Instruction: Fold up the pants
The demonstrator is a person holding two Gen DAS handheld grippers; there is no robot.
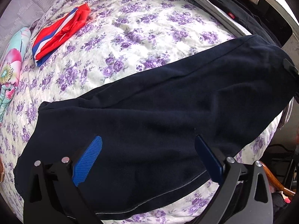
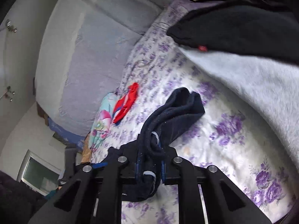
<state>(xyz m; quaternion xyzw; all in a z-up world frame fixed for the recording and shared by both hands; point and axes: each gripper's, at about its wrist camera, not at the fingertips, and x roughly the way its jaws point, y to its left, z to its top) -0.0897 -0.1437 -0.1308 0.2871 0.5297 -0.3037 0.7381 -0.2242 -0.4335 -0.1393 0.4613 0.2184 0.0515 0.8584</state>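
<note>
Navy fleece pants are spread on the purple-flowered bedsheet; left gripper gapes wide, empty, while right gripper is clamped on bunched pants fabric.

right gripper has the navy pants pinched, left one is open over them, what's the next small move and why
Probably carry the right gripper, shut on a bunched end of the navy pants, over toward the left gripper, whose open jaws touch nothing: the pants lie long across the floral bedspread, unfolded.
</note>
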